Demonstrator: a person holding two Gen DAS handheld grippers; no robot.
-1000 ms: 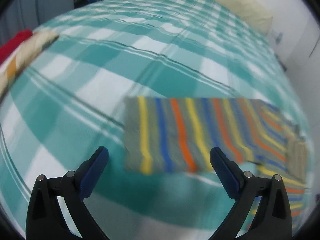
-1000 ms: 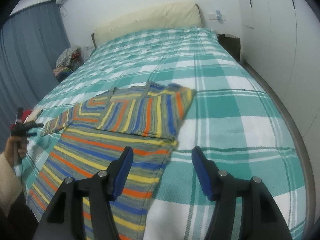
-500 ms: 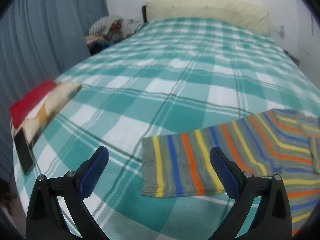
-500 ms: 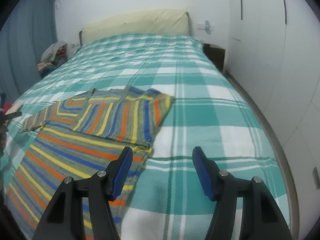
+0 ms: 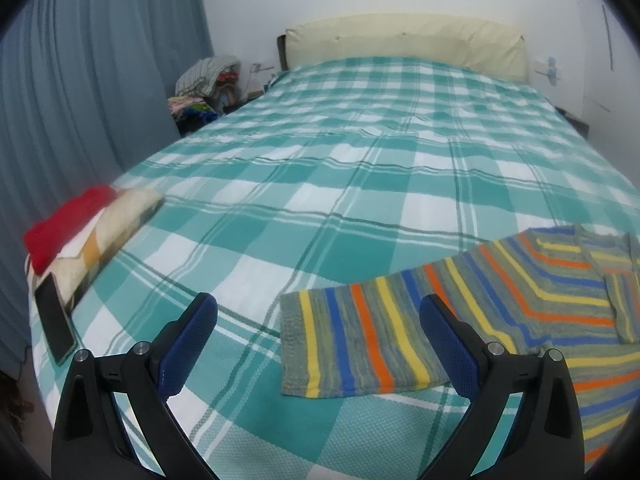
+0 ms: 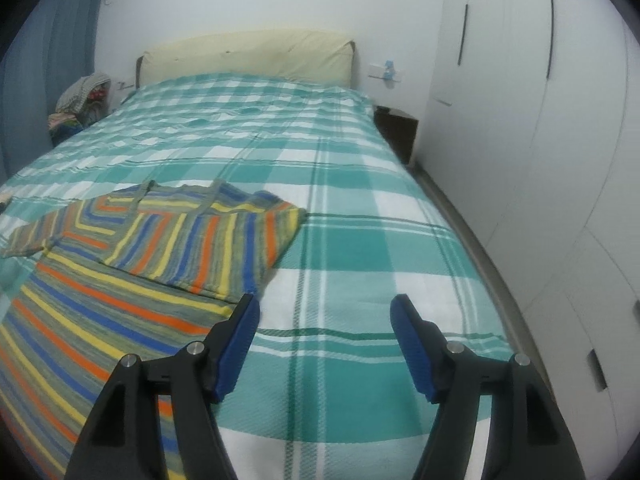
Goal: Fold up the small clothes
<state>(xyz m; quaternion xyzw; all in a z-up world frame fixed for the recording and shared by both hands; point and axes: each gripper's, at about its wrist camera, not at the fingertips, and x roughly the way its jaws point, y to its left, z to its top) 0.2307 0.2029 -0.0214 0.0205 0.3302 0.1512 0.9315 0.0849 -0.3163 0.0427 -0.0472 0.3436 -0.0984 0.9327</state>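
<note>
Bed (image 5: 360,168) covered edge to edge by teal-and-white checked spread, cream headboard cushion (image 5: 404,40) across the far end. Striped knit sweater (image 5: 500,304) spread flat near the foot edge, one sleeve folded across the body, the other stretched toward the left edge. At the near left corner, red folded cloth (image 5: 64,224) atop cream cloth (image 5: 108,236), dark phone (image 5: 54,318) just beside them.

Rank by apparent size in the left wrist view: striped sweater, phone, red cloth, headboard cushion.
1. striped sweater, partly cut off at the frame edge
2. headboard cushion, far off, so it looks smaller than it likely is
3. red cloth and phone: look alike in size, not ranked
</note>
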